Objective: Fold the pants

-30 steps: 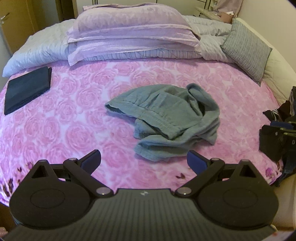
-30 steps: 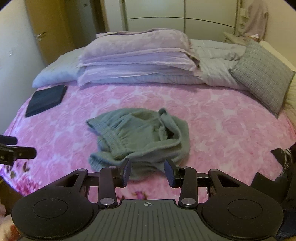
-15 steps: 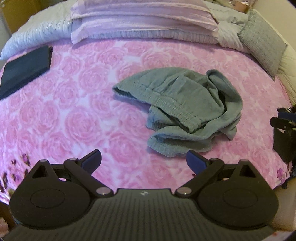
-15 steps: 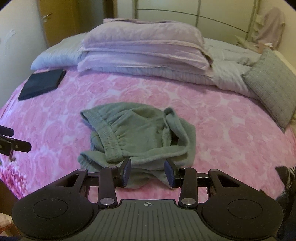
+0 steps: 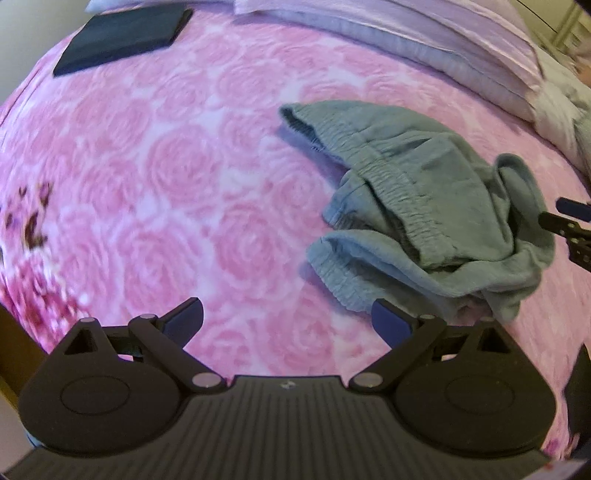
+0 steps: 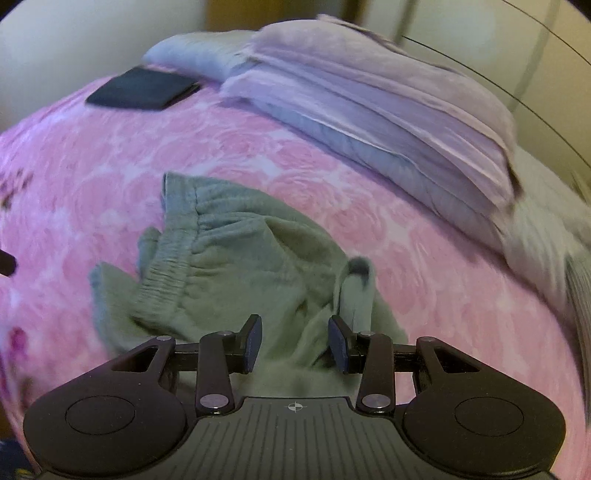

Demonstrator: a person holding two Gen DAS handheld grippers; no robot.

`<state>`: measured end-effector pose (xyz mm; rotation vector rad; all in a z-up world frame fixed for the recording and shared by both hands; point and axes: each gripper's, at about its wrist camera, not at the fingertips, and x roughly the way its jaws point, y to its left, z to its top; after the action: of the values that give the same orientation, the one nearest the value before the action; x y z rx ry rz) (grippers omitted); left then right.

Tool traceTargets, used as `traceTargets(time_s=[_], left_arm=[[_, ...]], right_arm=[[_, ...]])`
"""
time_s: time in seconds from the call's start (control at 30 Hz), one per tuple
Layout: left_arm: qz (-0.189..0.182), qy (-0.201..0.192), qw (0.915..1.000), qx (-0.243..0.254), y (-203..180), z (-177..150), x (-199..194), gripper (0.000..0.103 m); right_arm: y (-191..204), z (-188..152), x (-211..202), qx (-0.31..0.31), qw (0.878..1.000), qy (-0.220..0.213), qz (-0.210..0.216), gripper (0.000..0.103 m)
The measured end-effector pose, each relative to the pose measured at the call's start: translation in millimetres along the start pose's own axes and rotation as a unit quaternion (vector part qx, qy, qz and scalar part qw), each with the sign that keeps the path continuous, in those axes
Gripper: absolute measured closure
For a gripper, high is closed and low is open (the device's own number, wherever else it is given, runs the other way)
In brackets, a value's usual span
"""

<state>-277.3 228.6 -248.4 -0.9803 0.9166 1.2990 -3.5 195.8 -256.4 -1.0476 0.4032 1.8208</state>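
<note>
The pants (image 5: 424, 206) lay crumpled on the bedspread (image 5: 166, 184), the folded cloth (image 5: 122, 35) far left, the pillows (image 6: 369, 99) behind them at the far side.

A home bedroom: rose-patterned bedspread (image 5: 177, 184), stacked lilac pillows (image 6: 369, 96).

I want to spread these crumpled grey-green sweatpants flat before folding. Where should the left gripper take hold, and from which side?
Probably the ribbed elastic waistband of the crumpled grey-green sweatpants, at its free corner pointing toward the dark folded cloth. It lies exposed on the pink rose bedspread, so the left gripper, jaws open, could come in from that open side.
</note>
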Motion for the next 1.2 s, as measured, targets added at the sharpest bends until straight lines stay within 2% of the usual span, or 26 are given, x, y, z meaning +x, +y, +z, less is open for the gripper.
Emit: traceTargets(time_s=[0.13, 0.23, 0.27, 0.37, 0.4, 0.47, 0.5, 0.53, 0.57, 0.6, 0.63, 0.7, 0.73, 0.83, 0.93, 1.03, 1.1, 1.13, 1.2], left_arm=[[0.013, 0.006, 0.9998, -0.015, -9.1, -6.7, 17.2, 0.007], [0.018, 0.010, 0.9994, -0.027, -12.7, -10.9, 26.8, 0.007], [0.020, 0.013, 0.9992, -0.031, -13.2, -12.0, 30.3, 0.007], [0.025, 0.012, 0.9990, -0.036, -16.1, -15.0, 36.1, 0.007], [0.026, 0.010, 0.9989, -0.037, -16.6, -15.0, 37.9, 0.007], [0.028, 0.007, 0.9988, -0.040, -18.6, -15.9, 41.0, 0.007], [0.029, 0.006, 0.9987, -0.041, -19.9, -16.1, 42.7, 0.007], [0.029, 0.005, 0.9988, -0.040, -20.7, -15.6, 43.2, 0.007], [0.027, 0.003, 0.9989, -0.038, -22.0, -15.7, 43.2, 0.007], [0.024, -0.001, 0.9991, -0.035, -24.6, -16.3, 43.6, 0.007], [0.019, -0.004, 0.9994, -0.030, -28.5, -17.1, 44.7, 0.007], [0.014, 0.000, 0.9996, -0.025, -36.5, -18.2, 48.9, 0.007], [0.006, -0.002, 0.9996, -0.028, -39.9, -18.3, 50.5, 0.007], [-0.027, -0.011, 0.9982, -0.053, -49.5, -15.2, 52.5, 0.007], [-0.057, -0.024, 0.9947, -0.083, -61.7, -8.5, 56.2, 0.005], [-0.086, -0.024, 0.9890, -0.118, -75.3, 0.4, 67.7, 0.005], [-0.102, -0.023, 0.9833, -0.149, -84.0, 8.8, 77.7, 0.004], [-0.102, -0.024, 0.9815, -0.160, -88.0, 13.7, 83.2, 0.003], [-0.075, -0.039, 0.9838, -0.158, -94.9, 22.3, 92.1, 0.003]], right_arm=[[7.9, -18.4, 30.6, -0.099, 0.993, 0.030, 0.055, 0.066], [30.6, -47.0, 34.4, -0.227, 0.969, 0.036, 0.086, 0.066], [36.7, -56.3, 36.4, -0.260, 0.961, 0.037, 0.086, 0.066], [55.6, -77.3, 51.1, -0.343, 0.938, 0.020, 0.041, 0.066], [58.9, -79.7, 57.9, -0.355, 0.934, 0.011, 0.024, 0.066], [59.6, -78.6, 68.8, -0.355, 0.935, 0.003, 0.026, 0.067], [56.9, -75.4, 72.5, -0.344, 0.938, 0.001, 0.037, 0.086], [49.9, -70.3, 73.4, -0.320, 0.946, -0.004, 0.046, 0.099], [38.5, -62.4, 71.0, -0.279, 0.959, -0.012, 0.053, 0.099], [20.3, -52.3, 66.2, -0.214, 0.975, -0.022, 0.060, 0.099], [1.2, -44.2, 58.9, -0.155, 0.986, -0.034, 0.058, 0.099], [-46.6, -30.6, 38.3, -0.033, 0.997, -0.061, 0.041, 0.099], [-71.9, -26.6, 28.3, 0.027, 0.996, -0.073, 0.037, 0.099], [-146.3, -27.5, -2.0, 0.189, 0.977, -0.104, 0.003, 0.099], [-206.7, -42.8, -22.1, 0.319, 0.942, -0.102, -0.020, 0.099], [-244.3, -68.4, -31.3, 0.402, 0.912, -0.072, -0.045, 0.099], [-258.3, -91.0, -31.3, 0.454, 0.889, -0.037, -0.047, 0.099], [-262.2, -102.8, -29.3, 0.479, 0.876, -0.019, -0.050, 0.099], [-269.1, -132.4, -26.5, 0.536, 0.843, 0.008, -0.053, 0.099]])
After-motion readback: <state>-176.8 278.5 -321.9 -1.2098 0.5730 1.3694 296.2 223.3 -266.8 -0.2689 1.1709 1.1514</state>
